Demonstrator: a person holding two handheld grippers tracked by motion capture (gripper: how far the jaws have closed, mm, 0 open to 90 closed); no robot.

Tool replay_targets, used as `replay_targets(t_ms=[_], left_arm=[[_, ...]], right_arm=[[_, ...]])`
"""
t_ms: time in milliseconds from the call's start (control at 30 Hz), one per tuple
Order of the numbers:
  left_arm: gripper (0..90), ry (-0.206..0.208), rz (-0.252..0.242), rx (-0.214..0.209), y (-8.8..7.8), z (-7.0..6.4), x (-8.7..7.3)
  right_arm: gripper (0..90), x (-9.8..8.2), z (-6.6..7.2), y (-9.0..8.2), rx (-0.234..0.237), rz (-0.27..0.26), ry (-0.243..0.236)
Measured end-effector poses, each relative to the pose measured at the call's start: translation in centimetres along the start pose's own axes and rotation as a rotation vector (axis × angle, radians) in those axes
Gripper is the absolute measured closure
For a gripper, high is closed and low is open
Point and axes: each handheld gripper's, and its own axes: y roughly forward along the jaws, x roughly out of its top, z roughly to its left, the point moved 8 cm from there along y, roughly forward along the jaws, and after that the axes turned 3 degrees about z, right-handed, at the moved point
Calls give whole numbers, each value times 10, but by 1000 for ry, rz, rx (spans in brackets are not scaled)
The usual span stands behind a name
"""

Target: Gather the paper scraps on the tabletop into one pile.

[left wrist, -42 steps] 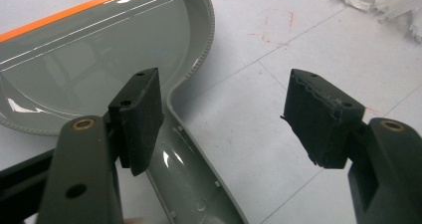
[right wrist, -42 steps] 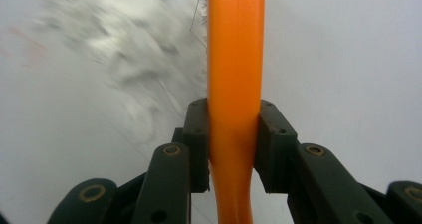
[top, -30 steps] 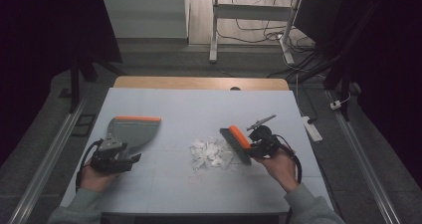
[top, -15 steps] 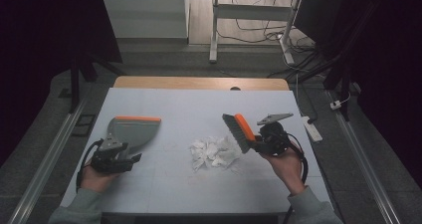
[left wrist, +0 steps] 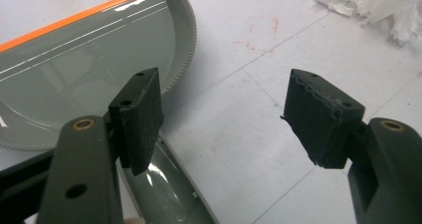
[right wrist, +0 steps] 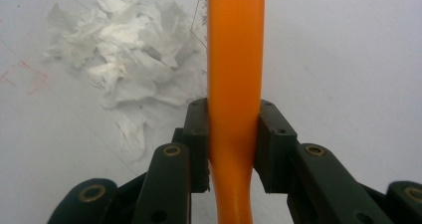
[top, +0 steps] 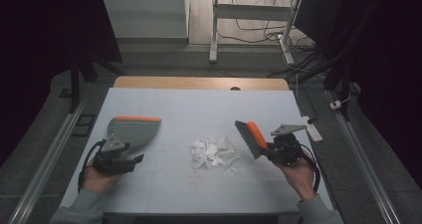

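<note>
Right tool point(top: 271, 152) first: its two black jaws are clamped tight on the orange handle of the brush point(top: 250, 138), one pad pressed to each side of it, as the right gripper view makes plain. In that view the brush handle point(right wrist: 235, 59) runs straight up from the grip. From the high view, the brush sticks out up and to the left of the tool, dark bristles on its left edge, held off to the right of the paper scraps point(top: 215, 153) and apart from them. The person's right hand point(top: 298, 171) carries the tool near the right edge of the worktop point(top: 199, 109).

Those scraps are a loose heap of crumpled white paper, lying at the middle of the worktop between the two tools; the right gripper view has the paper scraps point(right wrist: 124, 69) to the left of the handle.

Over to the left tool point(top: 130, 160): jaws standing wide apart, nothing pinched between the pads. In the left gripper view the grey handle of the dustpan point(left wrist: 74, 79) lies beneath the left pad, whether touching it I cannot tell. The high view puts the dustpan point(top: 133, 130) flat on the worktop, orange-edged lip at the far side, just beyond the left tool and well left of the scraps. The left hand point(top: 99, 179) rests low at the near left corner.
</note>
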Motion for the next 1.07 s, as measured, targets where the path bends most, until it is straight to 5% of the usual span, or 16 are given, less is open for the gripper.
replay_targets(t_ms=[367, 1067], left_arm=[[322, 9, -3, -5, 1, -4, 2], [321, 12, -7, -12, 1, -6, 2]], right_arm=[[705, -34, -18, -7, -13, -37, 4], [705, -36, -20, -8, 12, -79, -10]])
